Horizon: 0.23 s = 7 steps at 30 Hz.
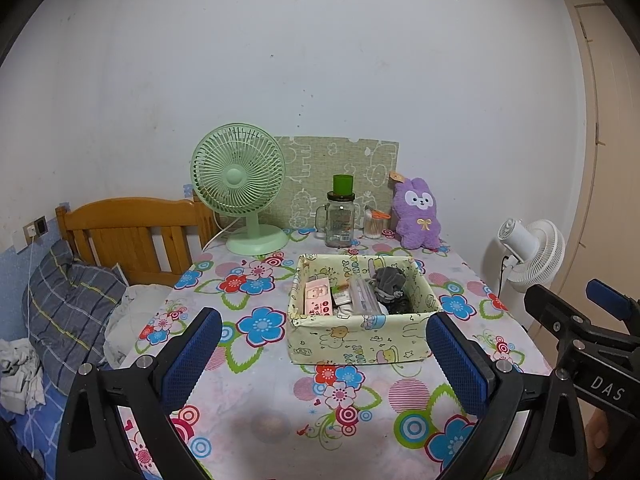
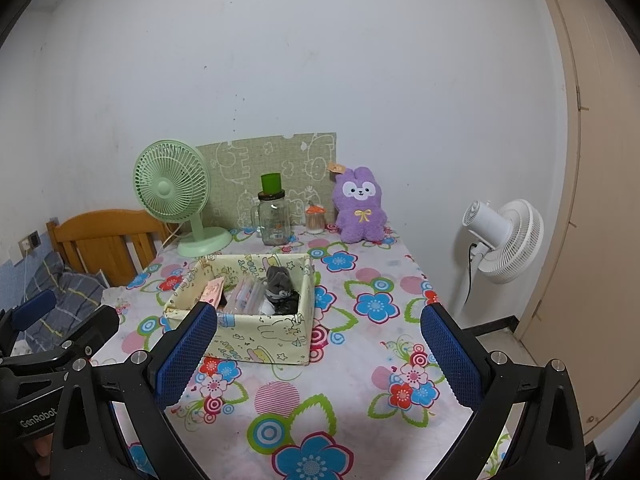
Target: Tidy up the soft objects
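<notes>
Left wrist view shows the left gripper (image 1: 322,354) spread wide and empty above the near part of the table (image 1: 256,412), its blue pads framing a fabric box (image 1: 360,344) that sits mid-table. In the box lie a grey soft toy (image 1: 390,282), a pink packet (image 1: 318,298) and clear packets (image 1: 364,296). A purple plush (image 1: 416,214) sits upright at the far right of the table against the wall, apart from the box. Beside it stand a small jar (image 1: 376,224), a glass mug (image 1: 340,220) with a green cup on top, and a green fan (image 1: 240,184), with a patterned board (image 1: 340,164) leaning on the wall behind. A bed (image 1: 120,236) with a plaid pillow (image 1: 68,304) is on the left; a white fan (image 1: 532,252) stands on the right. In the right wrist view, the right gripper (image 2: 318,352) is also wide and empty, with the box (image 2: 260,344) just past its left pad and the plush (image 2: 360,208) farther back.
</notes>
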Available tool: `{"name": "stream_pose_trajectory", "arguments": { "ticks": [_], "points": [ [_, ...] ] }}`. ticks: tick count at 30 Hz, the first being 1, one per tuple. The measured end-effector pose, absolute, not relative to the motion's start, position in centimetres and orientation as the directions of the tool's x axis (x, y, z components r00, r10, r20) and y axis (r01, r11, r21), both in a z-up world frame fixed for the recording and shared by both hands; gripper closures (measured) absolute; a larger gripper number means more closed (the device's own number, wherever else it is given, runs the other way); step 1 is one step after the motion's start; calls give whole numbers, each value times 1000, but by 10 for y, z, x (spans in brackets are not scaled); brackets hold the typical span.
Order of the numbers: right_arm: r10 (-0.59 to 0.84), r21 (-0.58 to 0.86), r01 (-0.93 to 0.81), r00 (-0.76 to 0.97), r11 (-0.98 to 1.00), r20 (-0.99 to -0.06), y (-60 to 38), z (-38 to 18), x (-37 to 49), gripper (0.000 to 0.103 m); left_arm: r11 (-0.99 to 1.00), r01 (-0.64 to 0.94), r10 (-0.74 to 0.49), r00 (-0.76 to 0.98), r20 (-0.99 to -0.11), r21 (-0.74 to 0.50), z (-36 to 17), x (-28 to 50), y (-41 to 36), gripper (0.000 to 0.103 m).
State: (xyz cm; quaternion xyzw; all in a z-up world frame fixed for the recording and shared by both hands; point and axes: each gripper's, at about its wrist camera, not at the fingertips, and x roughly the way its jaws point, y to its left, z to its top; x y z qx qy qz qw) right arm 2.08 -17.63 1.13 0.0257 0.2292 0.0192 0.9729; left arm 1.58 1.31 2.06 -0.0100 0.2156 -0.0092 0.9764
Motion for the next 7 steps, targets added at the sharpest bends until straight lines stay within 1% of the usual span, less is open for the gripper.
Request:
{"name": "stream_pose_trajectory", "arguments": {
  "ticks": [7],
  "points": [
    [49, 57, -26, 893, 998, -448, -176, 10, 21, 0, 1000, 13, -23, 904, -426, -25, 18, 20, 13, 0]
  ]
}}
